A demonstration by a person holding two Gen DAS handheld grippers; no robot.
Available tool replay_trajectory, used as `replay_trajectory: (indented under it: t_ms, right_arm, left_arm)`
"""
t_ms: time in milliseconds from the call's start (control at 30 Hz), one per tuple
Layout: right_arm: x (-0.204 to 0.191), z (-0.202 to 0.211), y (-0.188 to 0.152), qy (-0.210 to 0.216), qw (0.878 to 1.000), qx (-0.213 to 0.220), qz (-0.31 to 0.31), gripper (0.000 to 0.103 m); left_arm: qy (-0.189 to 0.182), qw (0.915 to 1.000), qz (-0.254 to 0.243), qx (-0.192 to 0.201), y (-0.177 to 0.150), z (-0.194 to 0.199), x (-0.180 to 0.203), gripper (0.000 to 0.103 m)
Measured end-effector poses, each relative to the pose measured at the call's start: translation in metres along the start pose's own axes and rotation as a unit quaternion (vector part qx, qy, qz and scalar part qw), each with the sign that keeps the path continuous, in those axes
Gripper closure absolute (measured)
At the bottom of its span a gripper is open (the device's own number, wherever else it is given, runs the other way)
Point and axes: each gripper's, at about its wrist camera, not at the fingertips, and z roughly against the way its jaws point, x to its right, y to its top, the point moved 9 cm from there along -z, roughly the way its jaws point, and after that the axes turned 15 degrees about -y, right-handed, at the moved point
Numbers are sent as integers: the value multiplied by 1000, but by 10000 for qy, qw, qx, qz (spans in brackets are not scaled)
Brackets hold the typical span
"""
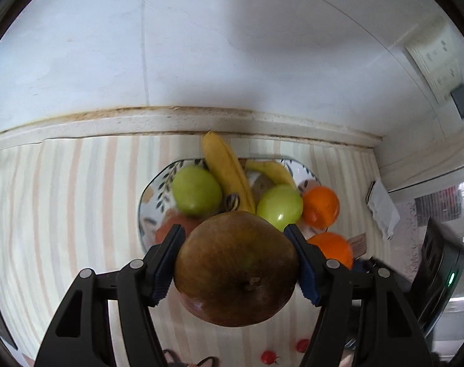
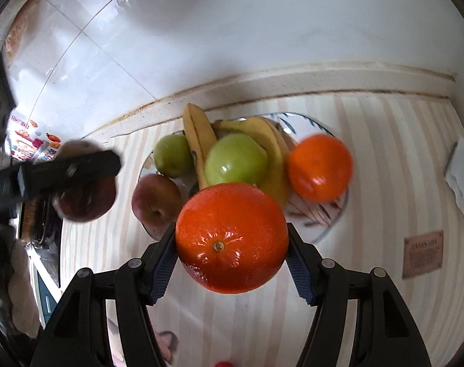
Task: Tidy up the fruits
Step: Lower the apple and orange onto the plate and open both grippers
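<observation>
A patterned plate on the striped cloth holds bananas, two green apples, a reddish apple and an orange. My left gripper is shut on a brownish-red apple, held in front of the plate. It also shows at the left of the right wrist view. My right gripper is shut on an orange, also held before the plate; this orange shows in the left wrist view.
The white tiled wall and its beige ledge run just behind the plate. A white folded paper lies to the right. A brown label sits on the cloth. Small red items lie near the front.
</observation>
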Motion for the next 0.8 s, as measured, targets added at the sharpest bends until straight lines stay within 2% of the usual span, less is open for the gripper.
replay_trajectory:
  t_ms: [133, 367, 700, 800]
  right_arm:
    - [3, -6, 1, -70, 10000, 13, -26, 35]
    - [42, -20, -10, -425, 9988, -81, -232, 35]
    - [49, -41, -18, -613, 9976, -157, -262, 35]
    - [48, -44, -17, -630, 9975, -100, -301, 35]
  left_arm:
    - [-102, 9997, 12, -223, 13, -16, 1, 38]
    - [65, 9980, -306, -548, 8, -40, 14, 38]
    - [511, 9949, -373, -789, -8, -67, 2, 38]
    - [655, 9940, -398, -780, -13, -72, -2, 34]
